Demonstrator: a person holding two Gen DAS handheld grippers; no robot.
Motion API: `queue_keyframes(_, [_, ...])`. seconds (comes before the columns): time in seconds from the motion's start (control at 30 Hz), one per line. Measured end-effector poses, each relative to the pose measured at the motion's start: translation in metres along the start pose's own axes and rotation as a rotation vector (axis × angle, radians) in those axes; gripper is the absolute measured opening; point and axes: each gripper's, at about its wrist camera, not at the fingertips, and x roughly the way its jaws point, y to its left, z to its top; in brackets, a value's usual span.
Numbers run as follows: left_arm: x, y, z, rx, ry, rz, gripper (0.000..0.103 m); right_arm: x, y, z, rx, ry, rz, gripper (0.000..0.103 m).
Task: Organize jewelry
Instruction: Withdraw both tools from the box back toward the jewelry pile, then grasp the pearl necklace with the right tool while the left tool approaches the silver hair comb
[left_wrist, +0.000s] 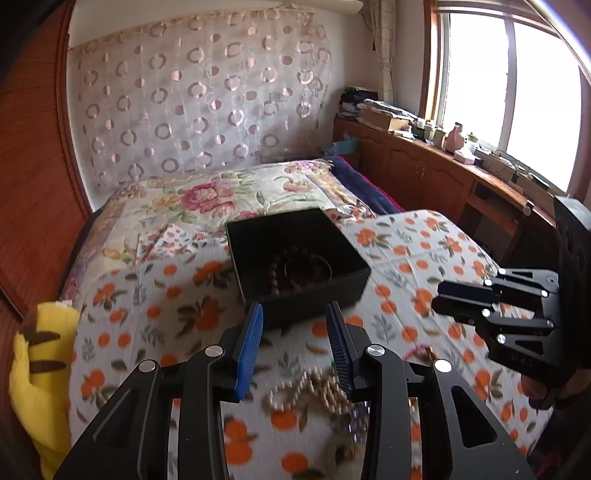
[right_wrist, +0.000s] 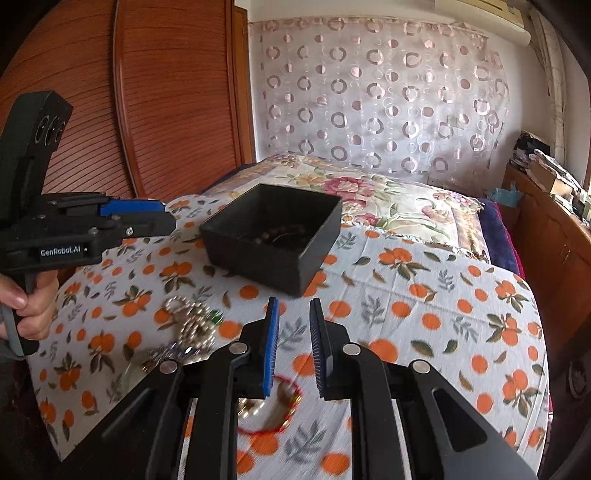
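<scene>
On the white bedcover printed with oranges (right_wrist: 424, 295), a black square open box (left_wrist: 295, 258) sits toward the far edge with a dark brown beaded bracelet (left_wrist: 301, 269) coiled inside. The left gripper (left_wrist: 294, 321) hangs just before the box, its blue-padded jaws parted and empty, above a heap of cream pearl-like beads (left_wrist: 314, 391) near the front edge. The right gripper (right_wrist: 293, 325) has its jaws a narrow gap apart, gripping nothing, over a red cord bracelet with gold beads (right_wrist: 280, 410).

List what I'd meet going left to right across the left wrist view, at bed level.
Yellow plush toy → left gripper → pale bead necklace → right gripper.
</scene>
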Motion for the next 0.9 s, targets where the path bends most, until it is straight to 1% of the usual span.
queue_keyframes(0.1, [-0.009, 0.0, -0.014, -0.011, 0.0, -0.01, 0.036, -0.005, 0.007, -0.005, -0.013, 0.006, 0.014, 0.019])
queue_keyframes(0.13, [-0.012, 0.0, -0.02, -0.018, 0.0, -0.016, 0.041, -0.006, 0.012, -0.007, -0.021, 0.009, 0.02, 0.02])
queue_keyframes(0.2, [-0.016, 0.001, -0.027, -0.025, -0.003, -0.014, 0.046, -0.007, 0.019, -0.012, -0.035, 0.014, 0.03, 0.027])
queue_keyframes(0.27, [-0.021, 0.001, -0.036, -0.03, -0.002, -0.007, 0.046, -0.007, 0.025, -0.016, -0.038, 0.02, 0.045, 0.027])
queue_keyframes(0.4, [-0.029, 0.003, -0.051, -0.047, -0.002, 0.005, 0.061, -0.006, 0.034, -0.023, -0.035, 0.036, 0.07, 0.027])
queue_keyframes(0.47, [-0.032, 0.002, -0.058, -0.036, -0.003, 0.029, 0.064, -0.004, 0.037, -0.026, -0.034, 0.046, 0.079, 0.027])
queue_keyframes(0.53, [-0.036, 0.003, -0.064, -0.037, -0.005, 0.041, 0.072, -0.003, 0.042, -0.029, -0.038, 0.057, 0.089, 0.027])
queue_keyframes(0.6, [-0.039, 0.006, -0.069, -0.052, -0.006, 0.038, 0.072, 0.001, 0.046, -0.032, -0.042, 0.072, 0.096, 0.027])
queue_keyframes(0.73, [-0.041, 0.011, -0.077, -0.073, -0.002, 0.042, 0.079, 0.006, 0.054, -0.035, -0.058, 0.093, 0.106, 0.027])
queue_keyframes(0.9, [-0.038, 0.015, -0.086, -0.085, 0.02, 0.05, 0.08, 0.012, 0.064, -0.035, -0.089, 0.113, 0.11, 0.027])
